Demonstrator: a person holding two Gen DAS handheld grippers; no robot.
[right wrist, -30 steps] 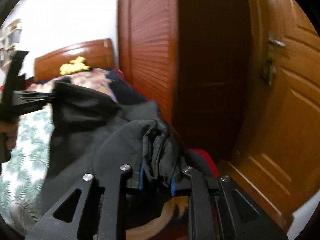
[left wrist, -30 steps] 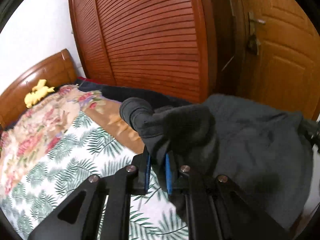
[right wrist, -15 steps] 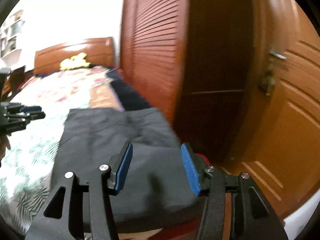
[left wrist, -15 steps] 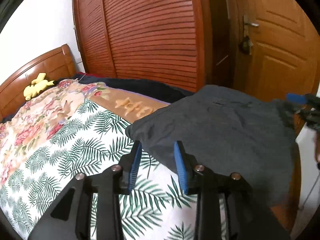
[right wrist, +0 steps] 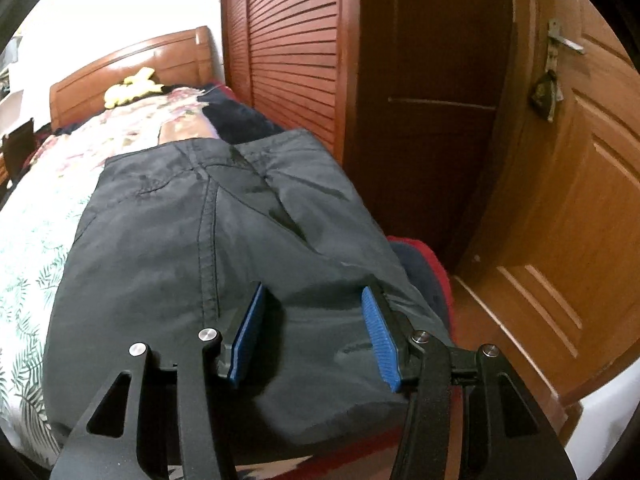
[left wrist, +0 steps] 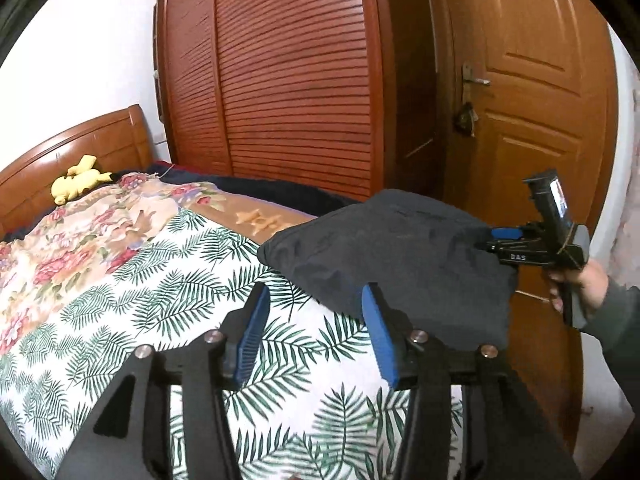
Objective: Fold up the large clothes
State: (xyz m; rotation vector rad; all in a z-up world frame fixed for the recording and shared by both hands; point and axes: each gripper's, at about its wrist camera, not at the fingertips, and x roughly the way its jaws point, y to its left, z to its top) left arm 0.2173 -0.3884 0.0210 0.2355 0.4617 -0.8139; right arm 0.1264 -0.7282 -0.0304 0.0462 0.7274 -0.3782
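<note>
Over on the left wrist view, the left gripper [left wrist: 316,332] stands with its jaws apart and nothing between them; they have just been opening, and only the leaf-print bedspread [left wrist: 168,312] shows through the gap. The folded dark trousers [left wrist: 400,256] lie at the bed's right edge, near its foot corner, with their near edge just beside the right-hand blue pad. Across the pile, a hand [left wrist: 580,284] brings in the right gripper [left wrist: 496,238], its tips at the far side of the fabric. The risk here, as I judge it: the bundle hangs partly over the edge of the bed, and any nudge from that side could slide it to the floor. Now the right wrist view: the right gripper [right wrist: 316,334] has jaws half spread, cloth lying between the pads but not pinched, so nothing is held. The trousers [right wrist: 168,248] fill the view, seam running up the middle, and wrinkles show near the far waistband. A red and dark blanket [right wrist: 428,276] bulges beneath the right-hand edge. Should the pads close here, they could catch one layer only and pull the fold open, or drag that blanket along with it.
</note>
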